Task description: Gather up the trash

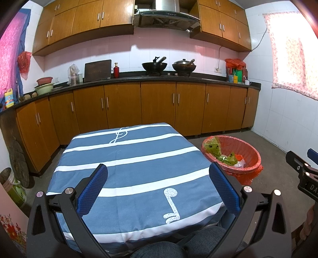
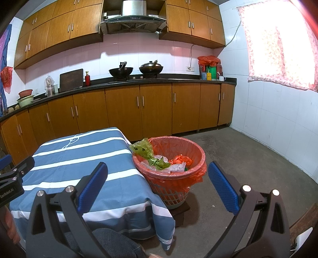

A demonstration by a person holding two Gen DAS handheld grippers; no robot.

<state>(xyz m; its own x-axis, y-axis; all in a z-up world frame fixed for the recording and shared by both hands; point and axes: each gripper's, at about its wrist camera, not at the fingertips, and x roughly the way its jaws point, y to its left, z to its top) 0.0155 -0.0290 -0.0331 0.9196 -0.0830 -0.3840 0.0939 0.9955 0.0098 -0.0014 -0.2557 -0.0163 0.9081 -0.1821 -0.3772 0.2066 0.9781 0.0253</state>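
We hold the left gripper [image 1: 158,188] above the near half of a low table covered by a blue-and-white striped cloth [image 1: 131,158] printed with white music notes; its blue-padded fingers [image 1: 93,190] are spread wide with nothing between them. The right gripper [image 2: 158,186] is likewise spread and empty, its left finger over the table's right edge and its right finger over the bare concrete floor [image 2: 248,158]. The cloth surface shows no loose items in either view. The trash sits in a red plastic basket [image 2: 174,190] lined with a red bag [image 2: 178,144], standing on the floor just beside the table's right side. Inside we see a green plastic bag [image 2: 144,148] draped over the near-left rim, clear plastic wrap [image 2: 176,167], crumpled red plastic [image 2: 181,158] and green leafy scraps [image 2: 159,161]. From the left wrist view the same basket [image 1: 234,170] appears right of the table, with the right gripper's body at the frame's right edge. Behind the table runs a dark countertop [image 1: 129,80] on wooden base cabinets [image 1: 159,105]; two woks [image 1: 154,66] rest on the stove, with a range hood [image 1: 169,15] above them. A knee in dark fabric [image 1: 159,250] shows at the bottom edge.
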